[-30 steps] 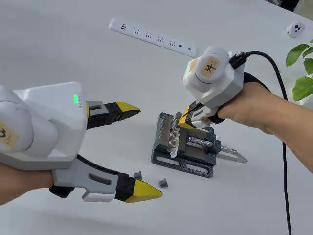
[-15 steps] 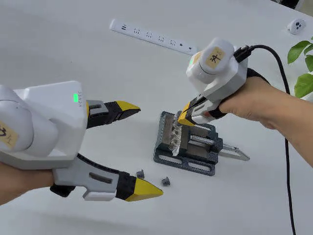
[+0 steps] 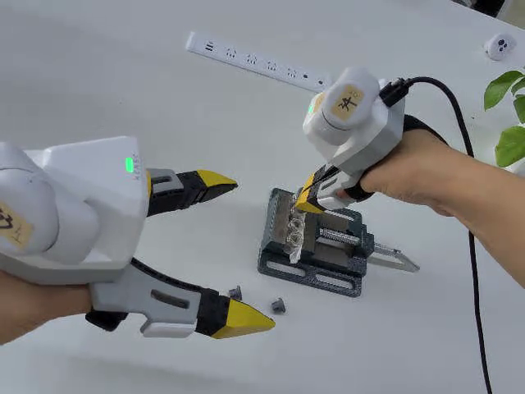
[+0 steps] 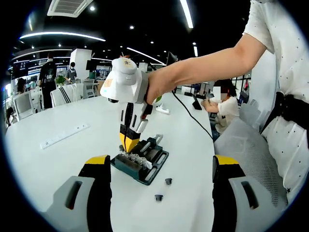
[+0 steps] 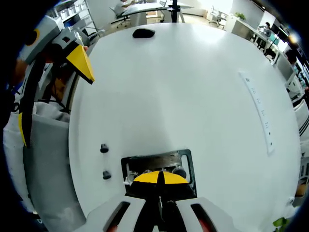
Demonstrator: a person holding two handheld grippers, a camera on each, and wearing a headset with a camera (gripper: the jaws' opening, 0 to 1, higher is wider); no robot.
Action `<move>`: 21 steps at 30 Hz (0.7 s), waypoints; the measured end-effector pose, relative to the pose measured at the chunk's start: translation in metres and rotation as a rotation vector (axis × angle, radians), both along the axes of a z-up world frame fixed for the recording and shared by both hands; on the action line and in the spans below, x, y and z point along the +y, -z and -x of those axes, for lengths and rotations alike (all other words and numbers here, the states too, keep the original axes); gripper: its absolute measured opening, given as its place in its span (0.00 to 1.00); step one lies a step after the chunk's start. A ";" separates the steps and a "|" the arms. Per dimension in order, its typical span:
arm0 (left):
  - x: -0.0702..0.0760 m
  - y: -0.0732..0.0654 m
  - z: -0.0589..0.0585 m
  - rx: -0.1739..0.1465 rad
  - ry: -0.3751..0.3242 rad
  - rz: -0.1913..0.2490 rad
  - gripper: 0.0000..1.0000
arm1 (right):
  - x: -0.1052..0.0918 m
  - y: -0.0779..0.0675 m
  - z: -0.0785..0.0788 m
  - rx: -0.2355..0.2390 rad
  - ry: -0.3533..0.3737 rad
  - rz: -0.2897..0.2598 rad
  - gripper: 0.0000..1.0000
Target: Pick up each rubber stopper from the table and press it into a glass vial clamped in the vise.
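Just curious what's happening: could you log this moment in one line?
right gripper: shut, tips over vials in vise | left gripper: open | stoppers on table: two

Power strip lying flat toward the far edge, plant leaning in at right, small white gadget sitting beyond it, person sitting in the background, ceiling lights glowing overhead

The head view looks forward and down from above onto the white worktop, with the dark grey metal vise near its centre. The left gripper view sits low and faces level across the worktop toward the vise, fairly near. The right gripper view looks steeply down from close over the vise. All three views share the vise and two small grey rubber stoppers.
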State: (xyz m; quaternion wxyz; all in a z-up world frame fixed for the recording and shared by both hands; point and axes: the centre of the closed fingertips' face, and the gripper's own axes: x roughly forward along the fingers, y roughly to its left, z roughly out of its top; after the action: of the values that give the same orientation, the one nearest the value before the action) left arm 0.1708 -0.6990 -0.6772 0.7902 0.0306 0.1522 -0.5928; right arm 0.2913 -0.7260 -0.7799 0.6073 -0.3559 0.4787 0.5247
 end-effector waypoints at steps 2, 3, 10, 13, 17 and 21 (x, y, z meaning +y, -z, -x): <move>0.000 0.000 0.001 -0.005 0.004 -0.008 0.86 | -0.002 -0.001 -0.001 0.008 0.019 -0.028 0.00; 0.000 0.000 0.001 -0.006 0.005 -0.011 0.86 | -0.003 -0.001 0.000 0.001 0.016 -0.034 0.00; 0.003 -0.002 0.001 -0.016 -0.005 -0.026 0.86 | -0.011 -0.005 -0.006 -0.046 0.043 -0.054 0.00; 0.004 -0.003 0.001 -0.020 -0.008 -0.033 0.87 | -0.014 -0.012 -0.007 -0.059 0.050 -0.065 0.00; 0.006 -0.005 0.001 -0.028 -0.016 -0.042 0.87 | -0.017 -0.022 -0.004 -0.076 0.071 -0.096 0.03; 0.007 -0.008 0.001 -0.034 -0.023 -0.053 0.87 | -0.021 -0.029 -0.005 -0.099 0.089 -0.122 0.06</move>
State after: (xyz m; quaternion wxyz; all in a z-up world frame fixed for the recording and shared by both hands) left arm 0.1693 -0.6918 -0.6693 0.7983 0.0600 0.1548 -0.5789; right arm 0.2961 -0.7469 -0.7513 0.6735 -0.3219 0.4307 0.5073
